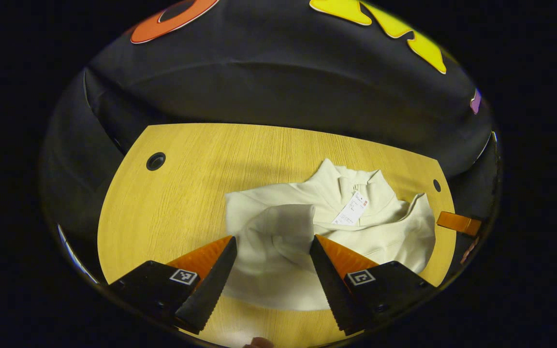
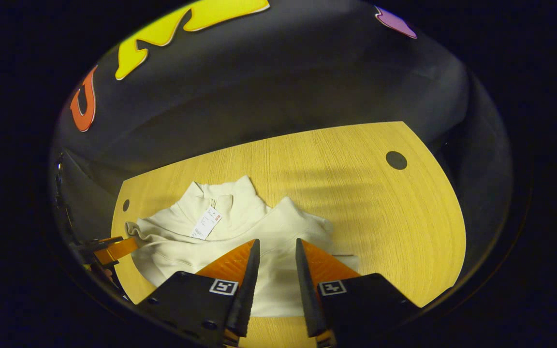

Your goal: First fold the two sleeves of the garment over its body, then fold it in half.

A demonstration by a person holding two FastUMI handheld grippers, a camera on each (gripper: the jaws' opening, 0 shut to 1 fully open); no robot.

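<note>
Because the cream garment (image 1: 356,227) lies in a loose heap rather than flat, with its collar and hang tag (image 1: 351,209) up toward the booth wall and one sleeve (image 1: 283,227) draped over the body in a raised, puffy fold, the likeliest trouble is a pinch that takes several layers at once and drags the whole pile instead of turning a single edge. The left gripper (image 1: 273,246) hangs over the near part of the cloth with its fingers spread wide and nothing between them; the right gripper (image 2: 277,249) has its fingers drawn to a narrow gap over the garment's lower middle, and cloth shows in that gap, but I cannot tell whether they press on it. A lift from there could undo the sleeve that is already laid across. The hem comes close to the near edge of the desk (image 1: 172,193), so a pull toward the person could slide fabric off it. In the left gripper view the garment's far side sits near the desk's edge, just beside the other gripper's finger. Bare wood lies open on the remaining side and behind the collar, which is the safer direction for spreading or shifting the cloth.
</note>
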